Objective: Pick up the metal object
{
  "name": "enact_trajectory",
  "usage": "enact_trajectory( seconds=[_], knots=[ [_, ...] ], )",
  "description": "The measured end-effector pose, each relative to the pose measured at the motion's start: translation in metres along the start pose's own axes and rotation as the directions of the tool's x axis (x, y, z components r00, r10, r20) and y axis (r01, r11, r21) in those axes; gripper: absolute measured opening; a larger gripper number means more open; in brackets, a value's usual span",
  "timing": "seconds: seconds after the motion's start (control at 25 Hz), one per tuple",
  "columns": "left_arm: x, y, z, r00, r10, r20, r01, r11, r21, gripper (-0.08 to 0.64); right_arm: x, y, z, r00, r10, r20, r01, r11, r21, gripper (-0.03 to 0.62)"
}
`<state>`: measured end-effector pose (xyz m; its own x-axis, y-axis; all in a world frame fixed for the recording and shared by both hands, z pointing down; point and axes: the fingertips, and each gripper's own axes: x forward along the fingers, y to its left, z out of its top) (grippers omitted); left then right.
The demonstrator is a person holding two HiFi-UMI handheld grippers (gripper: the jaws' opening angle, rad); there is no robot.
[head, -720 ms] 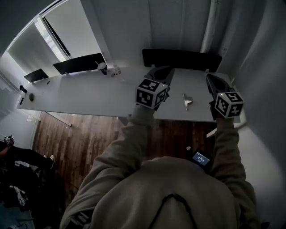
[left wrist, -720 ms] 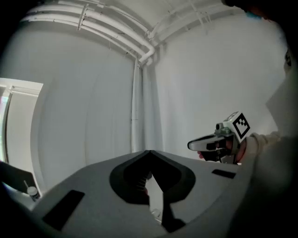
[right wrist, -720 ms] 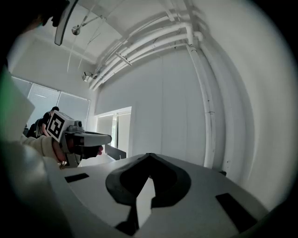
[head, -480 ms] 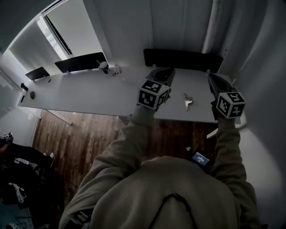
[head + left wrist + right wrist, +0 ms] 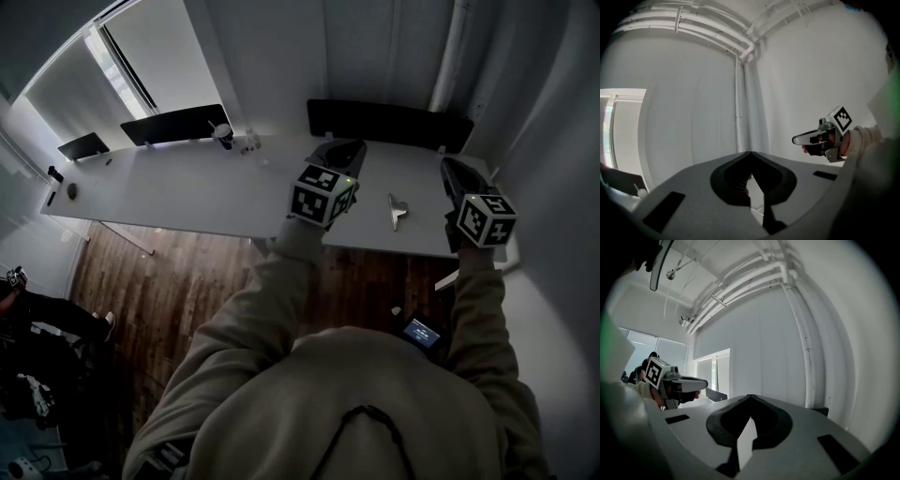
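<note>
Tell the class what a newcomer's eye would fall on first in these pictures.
The small shiny metal object lies alone on the long white table. Flanking it, the dark grey left claw and right claw are both shut and empty, their black-and-white marker cubes turned up toward the head camera.

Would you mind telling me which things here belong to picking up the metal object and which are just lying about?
For the job:
metal object, left gripper, right gripper, white table.

Just lying about:
cup, dark panel beside it, black panel behind the grippers.
</note>
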<state>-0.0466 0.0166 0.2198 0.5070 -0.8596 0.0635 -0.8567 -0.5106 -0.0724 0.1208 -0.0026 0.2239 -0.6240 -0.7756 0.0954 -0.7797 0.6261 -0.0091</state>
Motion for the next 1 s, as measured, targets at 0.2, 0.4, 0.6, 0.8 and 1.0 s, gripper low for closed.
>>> enact_trajectory(
  seconds=[0.2,0.4,0.6,0.8,1.0],
  knots=[
    [0.002,-0.006,0.000,1.000,-0.007,0.025,0.008,1.000,-0.022,0.002,-0.002,-0.005,-0.006,1.000,-0.008,-0.009,0.009,1.000,0.008,0.020],
    [0.012,-0.013,0.004,1.000,-0.003,0.031,0.003,1.000,-0.011,0.002,-0.009,-0.011,-0.014,1.000,-0.007,-0.018,0.007,0.999,0.033,0.020],
    [0.021,-0.026,0.002,0.999,-0.003,0.034,0.003,1.000,-0.005,0.002,-0.013,-0.024,-0.015,1.000,-0.013,-0.021,0.014,0.999,0.039,0.020],
    [0.027,-0.030,-0.002,1.000,0.006,0.030,-0.006,1.000,-0.019,0.002,-0.019,-0.037,-0.019,1.000,-0.016,-0.022,0.018,0.998,0.065,0.020],
    [0.034,-0.037,-0.012,1.000,0.018,0.002,-0.018,1.000,-0.020,0.002,-0.018,-0.037,-0.024,1.000,0.024,-0.010,-0.024,0.998,0.054,0.020]
  ],
)
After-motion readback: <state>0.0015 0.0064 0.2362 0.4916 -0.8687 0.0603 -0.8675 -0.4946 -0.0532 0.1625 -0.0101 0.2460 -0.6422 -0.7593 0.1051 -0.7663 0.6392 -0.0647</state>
